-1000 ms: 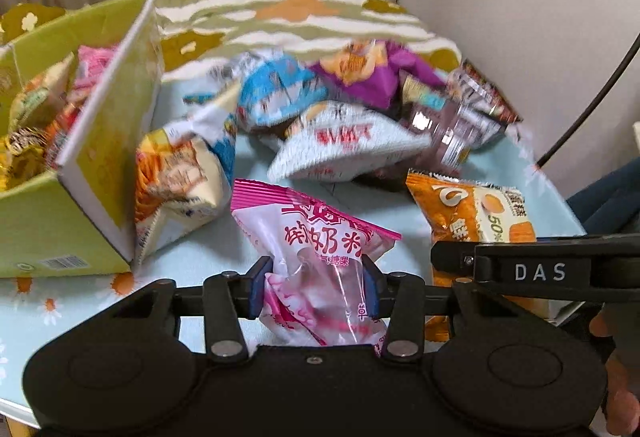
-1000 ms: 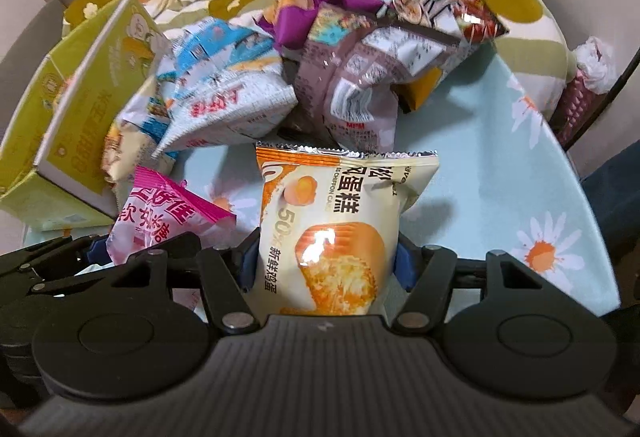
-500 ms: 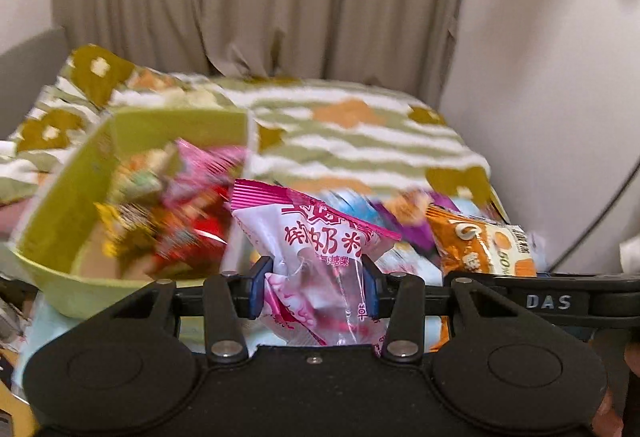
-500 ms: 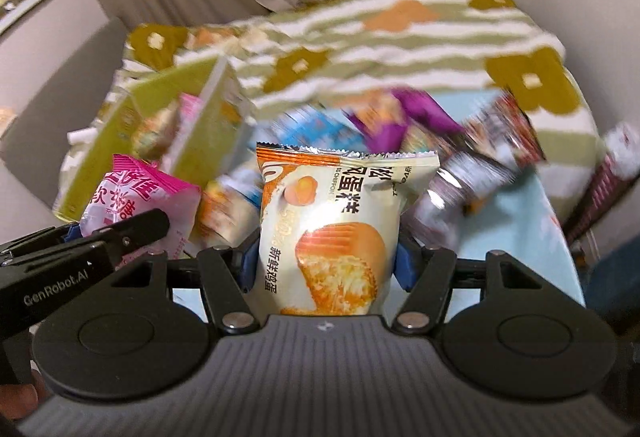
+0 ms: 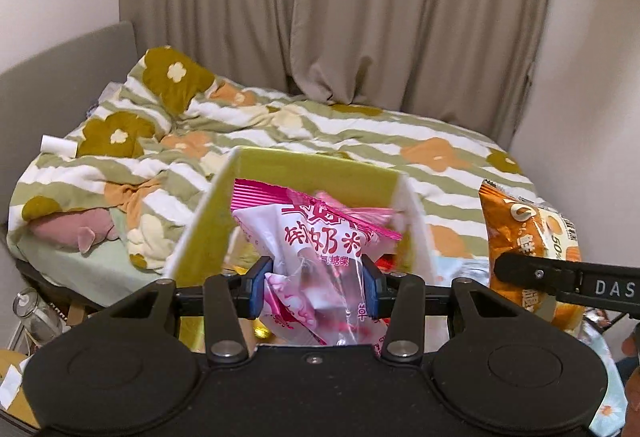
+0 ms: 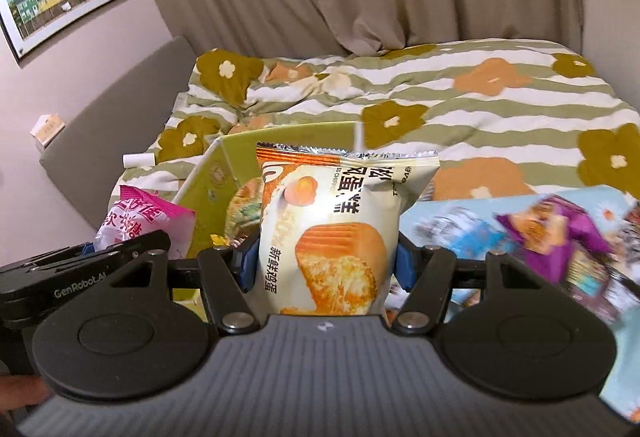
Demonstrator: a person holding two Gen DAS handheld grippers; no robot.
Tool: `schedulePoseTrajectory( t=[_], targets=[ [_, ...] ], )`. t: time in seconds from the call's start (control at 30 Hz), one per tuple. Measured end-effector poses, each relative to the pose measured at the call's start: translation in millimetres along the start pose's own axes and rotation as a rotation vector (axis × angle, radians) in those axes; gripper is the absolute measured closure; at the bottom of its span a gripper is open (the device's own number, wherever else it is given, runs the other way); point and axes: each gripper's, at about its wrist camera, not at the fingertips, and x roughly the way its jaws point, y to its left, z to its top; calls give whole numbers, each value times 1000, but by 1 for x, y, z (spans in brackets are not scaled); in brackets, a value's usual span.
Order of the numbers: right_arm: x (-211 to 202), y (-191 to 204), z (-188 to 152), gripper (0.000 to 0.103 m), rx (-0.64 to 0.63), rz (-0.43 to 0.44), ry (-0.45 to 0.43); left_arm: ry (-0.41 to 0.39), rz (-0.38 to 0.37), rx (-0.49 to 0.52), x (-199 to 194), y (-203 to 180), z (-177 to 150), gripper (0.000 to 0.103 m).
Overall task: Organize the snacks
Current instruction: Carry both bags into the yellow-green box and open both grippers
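With both raised near the green box [image 5: 304,173], my left gripper [image 5: 316,283] clamps the pink candy bag [image 5: 320,249], right gripper [image 6: 322,265] the orange cake packet [image 6: 332,221]

Both grippers are up side by side, angled downward. The left gripper [image 5: 315,287] has its blue fingers [image 5: 256,287] clamped tight, and the right gripper [image 6: 322,265] is pinched shut too, just wider.

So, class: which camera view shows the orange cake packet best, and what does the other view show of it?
The right wrist view: the orange cake packet fills the centre, front print facing the camera, clamped in the right gripper. The left wrist view catches it only at the right edge, partly behind the gripper's black finger.
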Motion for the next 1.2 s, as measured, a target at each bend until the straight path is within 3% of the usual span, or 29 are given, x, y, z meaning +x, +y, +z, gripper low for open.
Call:
schedulePoseTrajectory(
  t=[0.33, 0.37, 0.43, 0.47, 0.7, 0.97, 1.2],
  targets=[
    [75, 51, -7, 25, -27, -74, 80, 122, -64, 9, 66, 51, -6, 49],
    [78, 52, -9, 25, -26, -82, 86, 130, -72, -2, 68, 54, -8, 45],
    [82, 56, -13, 25, -20, -102, 92, 128, -100, -10, 68, 59, -12, 6],
    [84, 57, -14, 25, -15, -111, 92, 117, -106, -11, 66, 61, -14, 2],
    [87, 56, -13, 24, -3, -132, 104, 87, -123, -16, 48, 71, -13, 2],
    [86, 67, -11, 24, -38, -50, 105, 29, -40, -40, 19, 82, -4, 2],
    [100, 73, -24, 23, -62, -13, 125, 34, -4, -41, 17, 87, -7, 2]
  ],
)
